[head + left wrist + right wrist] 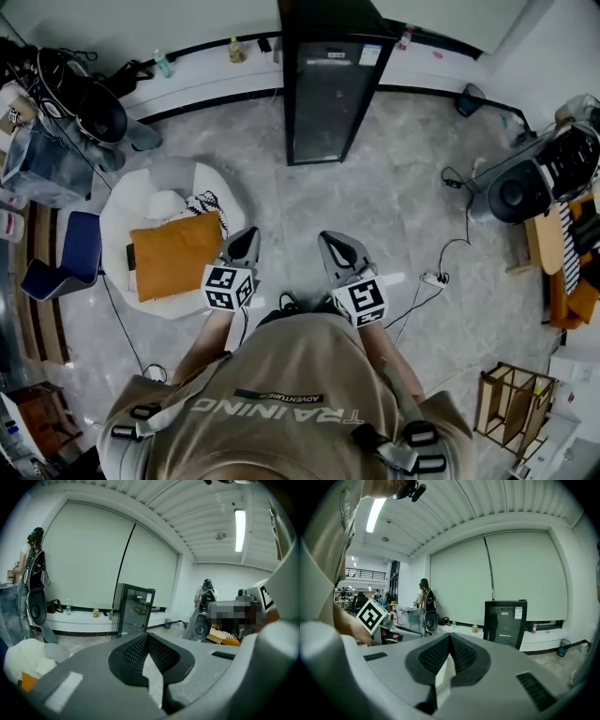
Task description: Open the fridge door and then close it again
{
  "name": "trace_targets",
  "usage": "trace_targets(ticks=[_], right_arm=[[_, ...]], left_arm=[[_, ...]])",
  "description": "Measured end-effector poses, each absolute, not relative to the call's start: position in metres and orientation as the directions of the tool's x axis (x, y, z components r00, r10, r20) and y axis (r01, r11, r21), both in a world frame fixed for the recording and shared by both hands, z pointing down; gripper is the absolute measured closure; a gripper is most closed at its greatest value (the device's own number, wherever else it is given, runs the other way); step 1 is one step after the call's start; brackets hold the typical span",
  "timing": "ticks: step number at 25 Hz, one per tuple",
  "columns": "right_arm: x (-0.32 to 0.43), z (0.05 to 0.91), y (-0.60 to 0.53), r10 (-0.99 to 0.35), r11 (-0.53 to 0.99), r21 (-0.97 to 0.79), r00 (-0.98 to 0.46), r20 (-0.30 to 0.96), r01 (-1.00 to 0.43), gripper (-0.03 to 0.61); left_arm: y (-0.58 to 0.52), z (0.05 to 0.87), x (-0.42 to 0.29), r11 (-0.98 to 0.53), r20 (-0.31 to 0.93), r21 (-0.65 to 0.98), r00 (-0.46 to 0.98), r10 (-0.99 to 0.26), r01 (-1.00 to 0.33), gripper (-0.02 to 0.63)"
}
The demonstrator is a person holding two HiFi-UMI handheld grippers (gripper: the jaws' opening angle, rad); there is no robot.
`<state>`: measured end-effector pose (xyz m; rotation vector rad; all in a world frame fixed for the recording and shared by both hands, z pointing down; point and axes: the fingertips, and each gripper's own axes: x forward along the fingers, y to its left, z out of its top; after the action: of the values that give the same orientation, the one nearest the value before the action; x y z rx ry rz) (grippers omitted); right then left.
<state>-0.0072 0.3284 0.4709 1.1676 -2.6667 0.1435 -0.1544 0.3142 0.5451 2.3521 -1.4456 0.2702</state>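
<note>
Grey marbled floor [375,206] fills the head view; the black fridge [330,89] stands against the far wall, door shut; the left tongs [244,242] and right tongs [337,246] sit side by side near the person's chest, well apart from it; an orange cushion [175,253] lies at their left. From the left gripper view, the left tongs [148,637] meet at their tips, nothing between; the fridge [133,609] stands beyond. From the right gripper view, the right tongs [450,638] are likewise together and empty; the fridge [505,622] stands beyond, rightward.

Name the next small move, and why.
Probably walk forward to the fridge: it looks closed, and the left gripper and right gripper, both shut and empty, are held close to the person, far short of it.
</note>
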Motion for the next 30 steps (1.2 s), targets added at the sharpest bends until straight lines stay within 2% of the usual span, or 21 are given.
trace_targets(ticks=[11,19,30], right_arm=[[-0.009,0.501,0.29,-0.68,0.693,-0.03,-0.667,0.304,-0.72,0.583],[-0.03,0.505,0.206,-0.64,0.74,-0.061,-0.729,0.243,-0.67,0.583],[-0.001,0.504,0.087,-0.609,0.767,-0.081,-0.762,0.222,-0.636,0.583]], left_arm=[[0.289,0.568,-0.165,-0.363,0.401,0.221,0.423,-0.812,-0.905,0.612],[0.228,0.564,-0.185,-0.319,0.443,0.174,0.363,-0.82,-0.932,0.612],[0.111,0.544,-0.137,-0.348,0.436,0.145,0.376,-0.818,-0.926,0.613]])
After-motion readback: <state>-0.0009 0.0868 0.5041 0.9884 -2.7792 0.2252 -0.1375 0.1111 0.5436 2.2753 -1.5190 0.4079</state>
